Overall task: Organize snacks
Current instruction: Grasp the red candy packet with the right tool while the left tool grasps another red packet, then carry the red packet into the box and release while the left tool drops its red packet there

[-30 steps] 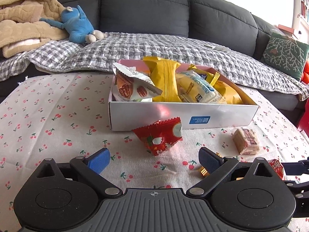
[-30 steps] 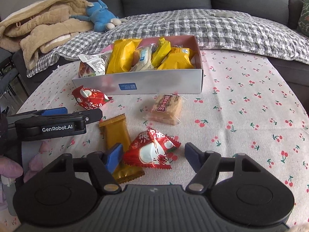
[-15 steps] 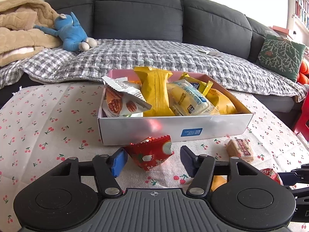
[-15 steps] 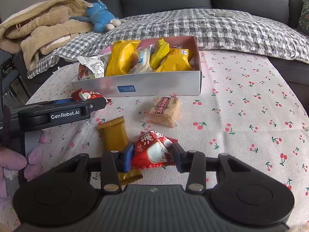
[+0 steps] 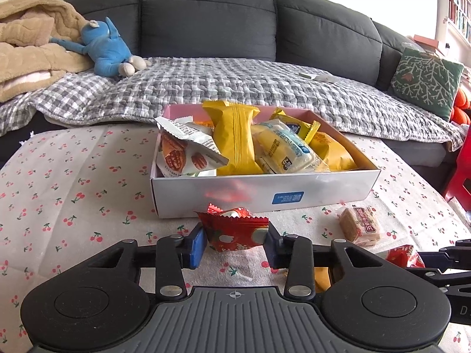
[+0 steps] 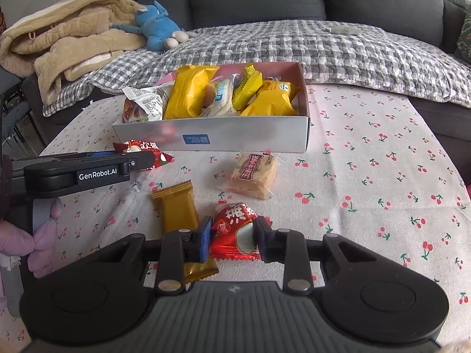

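Note:
A white box (image 5: 323, 195) (image 6: 250, 135) with a pink inside stands on the cherry-print tablecloth and holds several yellow and white snack packets. Just in front of it, my left gripper (image 5: 234, 239) (image 6: 147, 158) is closing and its pads press a red snack packet (image 5: 235, 232) (image 6: 141, 150). Nearer the table's front, my right gripper (image 6: 232, 238) is closing too, pads squeezing a second red snack packet (image 6: 235, 229) (image 5: 404, 257). A gold packet (image 6: 176, 209) lies beside the right gripper's left finger. A clear-wrapped brown cake (image 6: 254, 175) (image 5: 360, 225) lies between the grippers and the box.
A dark sofa (image 5: 206, 20) with a grey checked blanket (image 5: 235, 88) runs behind the table. A blue plush toy (image 5: 103, 50), a tan coat (image 6: 67, 50) and a green cushion (image 5: 426, 79) lie on it. A gloved hand (image 6: 44, 235) holds the left gripper. A red stool (image 5: 462, 176) stands right.
Both grippers went from wide open to closed on their red packets. The left gripper moved forward to its packet near the box; the right one advanced slightly.

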Demonstrator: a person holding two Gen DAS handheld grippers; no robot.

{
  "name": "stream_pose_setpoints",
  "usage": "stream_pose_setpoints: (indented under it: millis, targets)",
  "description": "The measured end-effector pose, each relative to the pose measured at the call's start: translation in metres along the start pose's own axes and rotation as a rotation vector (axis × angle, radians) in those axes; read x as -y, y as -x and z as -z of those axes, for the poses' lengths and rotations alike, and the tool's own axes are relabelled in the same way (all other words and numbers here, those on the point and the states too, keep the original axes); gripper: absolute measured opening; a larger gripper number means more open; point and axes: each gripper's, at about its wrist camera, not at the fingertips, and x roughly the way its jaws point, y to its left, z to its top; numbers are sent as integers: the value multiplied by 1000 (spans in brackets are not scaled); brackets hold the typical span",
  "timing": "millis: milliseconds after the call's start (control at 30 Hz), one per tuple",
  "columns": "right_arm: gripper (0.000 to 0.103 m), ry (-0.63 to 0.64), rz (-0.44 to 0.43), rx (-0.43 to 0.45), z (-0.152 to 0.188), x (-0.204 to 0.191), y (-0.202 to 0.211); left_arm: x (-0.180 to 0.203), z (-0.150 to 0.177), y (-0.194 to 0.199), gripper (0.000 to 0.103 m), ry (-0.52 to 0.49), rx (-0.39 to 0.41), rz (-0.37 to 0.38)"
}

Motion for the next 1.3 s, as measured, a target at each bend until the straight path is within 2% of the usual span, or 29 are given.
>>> stream_pose_setpoints:
  millis: [500, 900, 1067, 1300]
  targets:
    - [27, -31, -5, 65, -16, 4, 12, 9, -9, 18, 37, -3, 29, 54]
    - [27, -97, -35, 125, -59, 21, 7, 11, -36, 35, 37, -8, 85, 63]
    - [27, -146, -75, 117, -75, 27, -3, 13, -50, 27, 37, -16, 90, 48]
    - [27, -247, -139, 79, -87, 38, -26, 16, -64, -6, 37, 24, 31, 40]
